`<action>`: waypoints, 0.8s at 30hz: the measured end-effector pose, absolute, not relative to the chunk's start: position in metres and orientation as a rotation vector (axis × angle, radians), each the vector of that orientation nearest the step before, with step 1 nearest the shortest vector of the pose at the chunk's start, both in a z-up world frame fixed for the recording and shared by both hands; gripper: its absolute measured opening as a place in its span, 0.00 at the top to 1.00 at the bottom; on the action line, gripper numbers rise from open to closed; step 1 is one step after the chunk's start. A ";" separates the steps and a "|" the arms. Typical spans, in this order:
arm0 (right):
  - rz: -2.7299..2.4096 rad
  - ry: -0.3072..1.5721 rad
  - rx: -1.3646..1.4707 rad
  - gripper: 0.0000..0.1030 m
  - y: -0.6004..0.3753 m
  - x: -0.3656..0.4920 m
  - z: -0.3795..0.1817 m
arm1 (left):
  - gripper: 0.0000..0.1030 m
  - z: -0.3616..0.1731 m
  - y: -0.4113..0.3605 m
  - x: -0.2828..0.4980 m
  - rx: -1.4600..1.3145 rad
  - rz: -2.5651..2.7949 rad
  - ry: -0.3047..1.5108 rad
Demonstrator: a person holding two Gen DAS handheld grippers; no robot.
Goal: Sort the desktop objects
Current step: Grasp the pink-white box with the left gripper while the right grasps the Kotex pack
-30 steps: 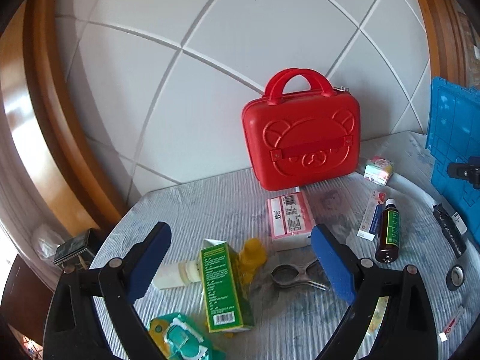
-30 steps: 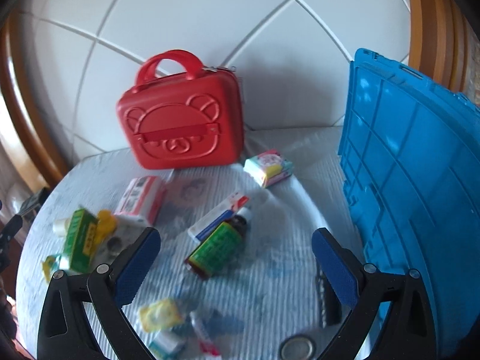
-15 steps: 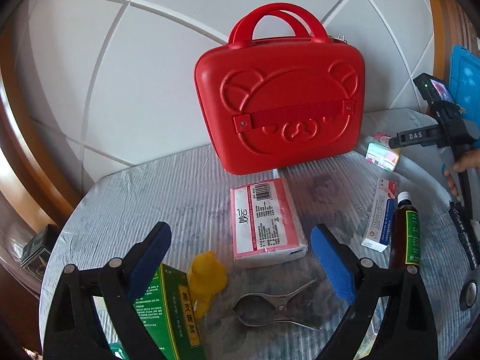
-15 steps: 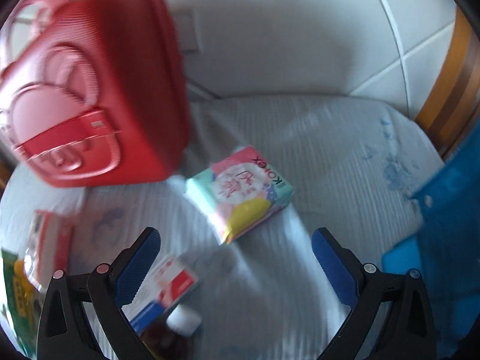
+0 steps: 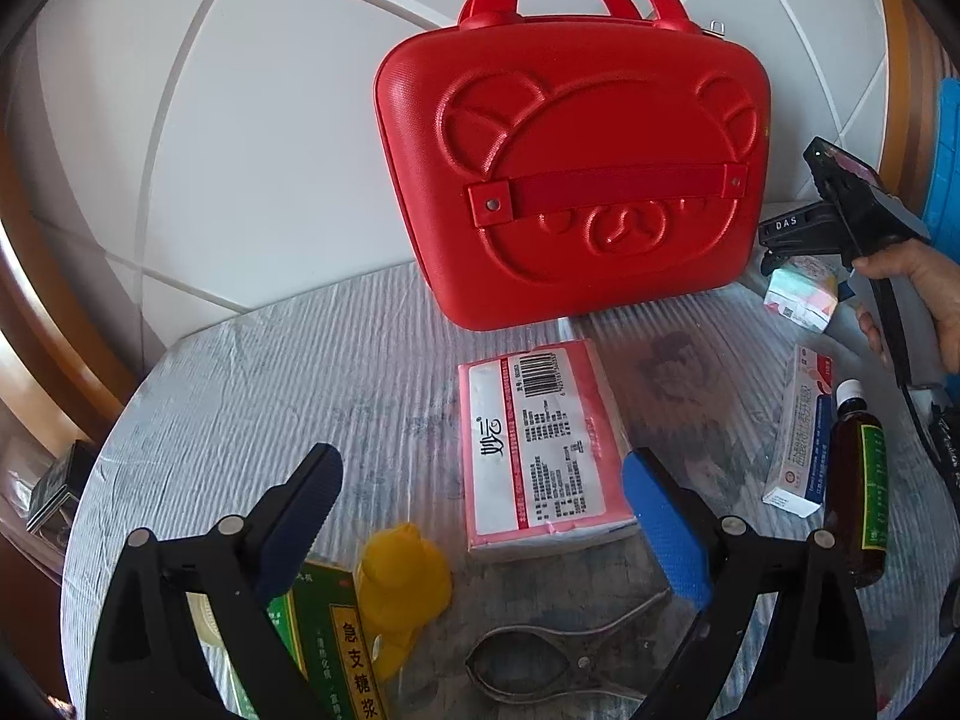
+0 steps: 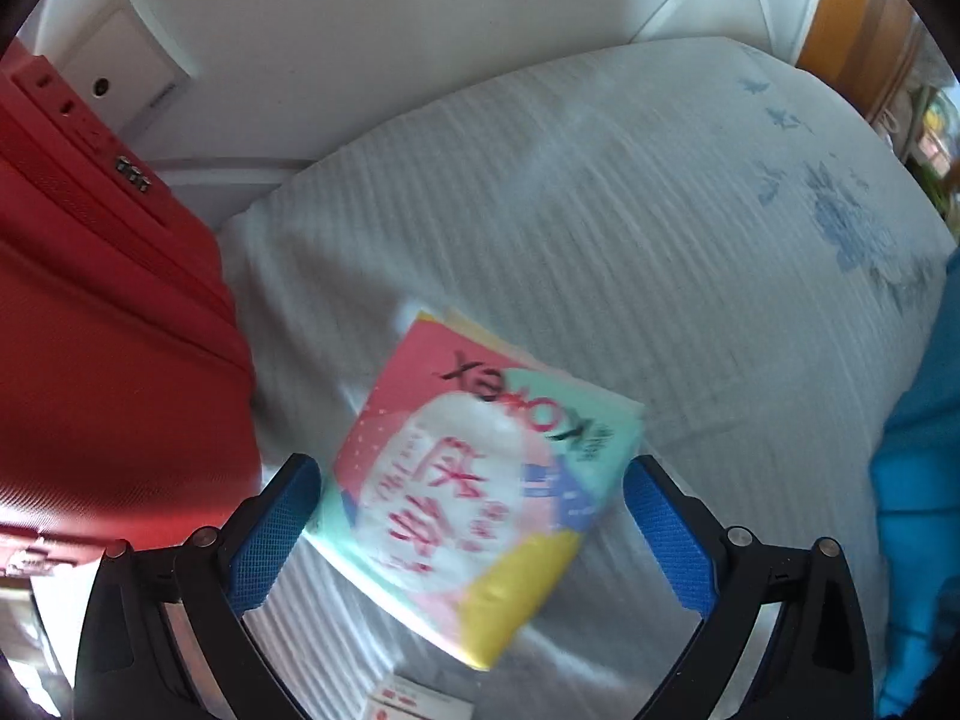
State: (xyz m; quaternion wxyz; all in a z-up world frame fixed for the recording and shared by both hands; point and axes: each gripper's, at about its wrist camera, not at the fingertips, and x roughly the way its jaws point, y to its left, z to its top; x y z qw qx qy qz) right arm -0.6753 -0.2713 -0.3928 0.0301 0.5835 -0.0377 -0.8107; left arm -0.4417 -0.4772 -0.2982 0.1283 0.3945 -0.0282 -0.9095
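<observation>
Crowding beside the red case (image 6: 108, 360) is the main risk: the right gripper (image 6: 462, 516), fingers spread, straddles the tissue pack (image 6: 474, 480) lying on the table, and could clip the case. Left gripper (image 5: 480, 516) hovers spread over the pink pack (image 5: 540, 450).

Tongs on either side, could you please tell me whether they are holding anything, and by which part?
Nothing is held. The right tongs stand open around the tissue pack, pads apart from it; the left tongs are open above the pink pack.
</observation>
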 end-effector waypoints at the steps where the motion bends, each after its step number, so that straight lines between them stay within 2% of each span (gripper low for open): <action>1: -2.501 -0.091 1.787 0.01 -0.273 -0.674 -0.395 | 0.07 -0.300 -0.478 -0.446 1.153 -2.645 -0.073; 4: -2.426 -0.062 1.801 0.04 -0.280 -0.672 -0.406 | 0.07 -0.307 -0.478 -0.459 1.180 -2.651 -0.035; 5: -2.447 -0.011 1.779 0.11 -0.282 -0.669 -0.406 | 0.07 -0.311 -0.478 -0.465 1.201 -2.646 -0.032; 11: -2.468 0.035 1.658 0.24 -0.280 -0.642 -0.397 | 0.07 -0.338 -0.482 -0.489 1.276 -2.579 -0.012; 15: -2.456 0.023 1.600 0.26 -0.272 -0.622 -0.388 | 0.07 -0.346 -0.476 -0.500 1.302 -2.607 0.023; 20: -2.453 0.091 1.556 0.28 -0.271 -0.600 -0.382 | 0.07 -0.366 -0.456 -0.512 1.360 -2.541 -0.178; 23: -2.468 0.155 1.504 0.29 -0.272 -0.594 -0.377 | 0.13 -0.365 -0.471 -0.506 1.345 -2.548 -0.046; 24: -2.472 0.168 1.483 0.29 -0.272 -0.591 -0.375 | 0.18 -0.363 -0.473 -0.504 1.336 -2.547 -0.038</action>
